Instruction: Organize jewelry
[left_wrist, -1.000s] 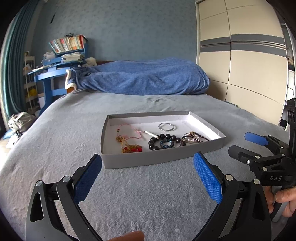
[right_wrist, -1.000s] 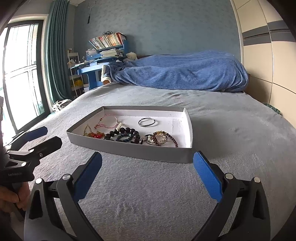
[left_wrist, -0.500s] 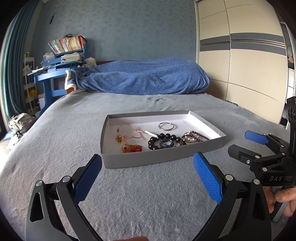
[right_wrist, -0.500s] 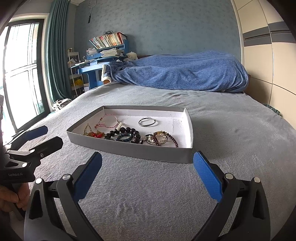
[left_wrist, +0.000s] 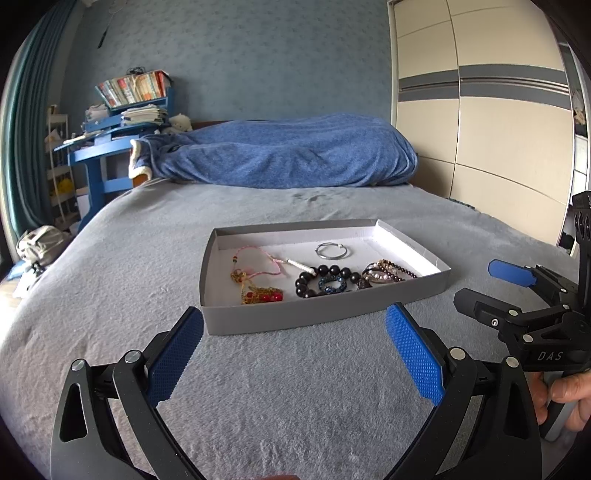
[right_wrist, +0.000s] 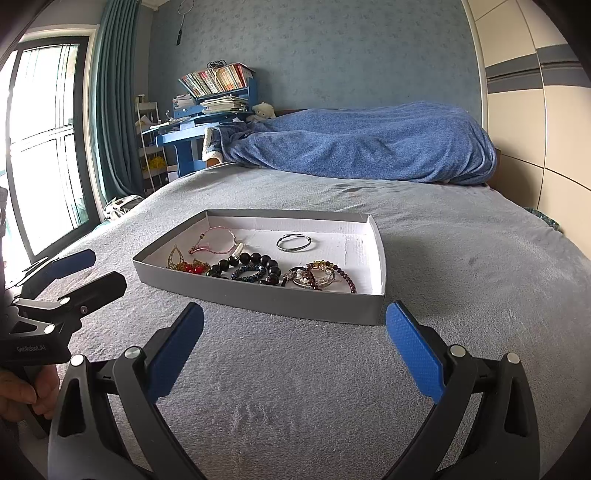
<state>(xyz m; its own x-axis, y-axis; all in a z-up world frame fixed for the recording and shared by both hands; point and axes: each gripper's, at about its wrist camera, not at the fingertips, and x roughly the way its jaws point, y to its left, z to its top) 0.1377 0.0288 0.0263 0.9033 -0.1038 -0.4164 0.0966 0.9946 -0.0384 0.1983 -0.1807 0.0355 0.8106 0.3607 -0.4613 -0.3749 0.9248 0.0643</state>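
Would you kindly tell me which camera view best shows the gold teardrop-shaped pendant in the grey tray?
The right wrist view: the gold teardrop-shaped pendant shows its full open outline near the grey cardboard tray wall. In the left wrist view it is only a small gold tangle.

Bedroom w/ blue wall (right_wrist: 332, 55). Grey bed (right_wrist: 461, 251) w/ blue blanket (right_wrist: 369, 147) at its far end. Left of bed: blue desk (right_wrist: 184, 136), teal curtain (right_wrist: 114, 110), bright window (right_wrist: 40, 140). Right of bed: cream wardrobe (left_wrist: 498, 129).

Grey bedspread (left_wrist: 295, 387), blue blanket (left_wrist: 288, 155) heaped at its far end, blue desk (left_wrist: 103, 147) with books (right_wrist: 214, 79) left of blanket, wardrobe (left_wrist: 480, 110) right.
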